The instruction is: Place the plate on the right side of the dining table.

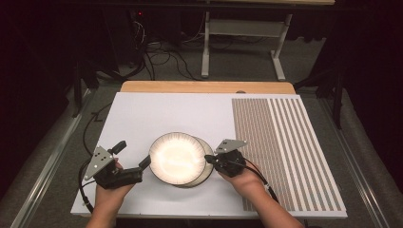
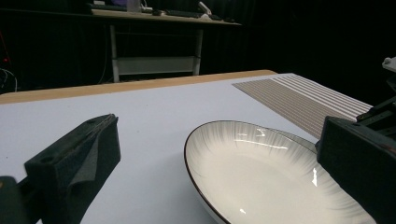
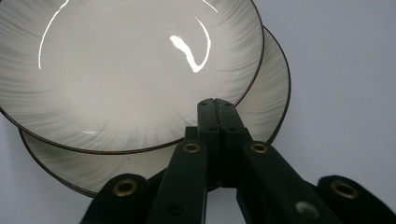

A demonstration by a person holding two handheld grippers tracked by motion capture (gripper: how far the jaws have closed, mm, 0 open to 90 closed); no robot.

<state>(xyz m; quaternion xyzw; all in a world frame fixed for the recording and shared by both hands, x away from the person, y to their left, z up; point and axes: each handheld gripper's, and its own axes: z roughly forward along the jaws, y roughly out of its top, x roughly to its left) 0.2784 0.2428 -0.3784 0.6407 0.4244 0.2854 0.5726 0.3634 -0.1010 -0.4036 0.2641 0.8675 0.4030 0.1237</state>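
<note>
Dark room beyond; white table (image 1: 142, 114) bears two stacked plates: upper plate (image 1: 177, 158) offset on lower plate (image 1: 208, 167); right gripper (image 1: 209, 159), jaws together, pinches apparently the lower plate's rim; left gripper (image 1: 134, 154) gapes beside the stack; separation seems unfinished.

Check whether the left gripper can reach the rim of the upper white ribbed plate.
Probably yes: the left gripper is open, its jaws straddle the upper white ribbed plate at its near-left edge, and nothing lies between.
</note>
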